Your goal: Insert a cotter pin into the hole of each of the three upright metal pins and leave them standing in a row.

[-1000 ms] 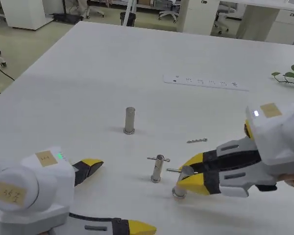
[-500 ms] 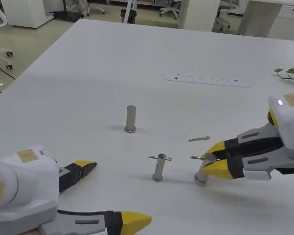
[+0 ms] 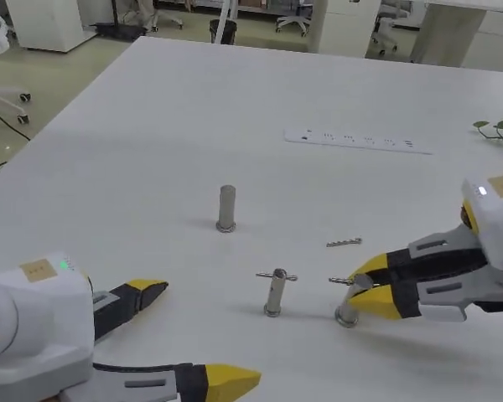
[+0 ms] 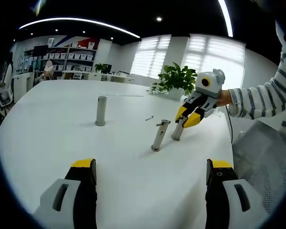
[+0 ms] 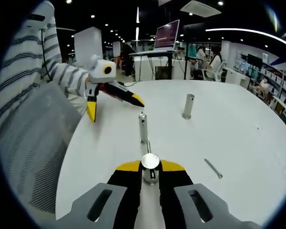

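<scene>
The left gripper [image 3: 193, 335] hangs wide open over the worktop [image 3: 151, 151]. A bare pin [image 3: 226, 208] stands behind; the middle pin [image 3: 274, 295] carries a cotter [image 3: 277, 275]; a loose cotter pin [image 3: 344, 243] lies nearby. The right gripper [image 3: 359, 289] clamps the third pin [image 3: 347, 314].

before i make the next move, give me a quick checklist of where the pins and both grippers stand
1. right gripper shut on held pin: ok
2. held pin's cotter fully through: cannot tell
3. middle pin upright, middle cotter pin through it: ok
4. far pin has a cotter pin: not ok
5. loose cotter pin lying free on the table: ok
6. left gripper open, empty: ok
</scene>
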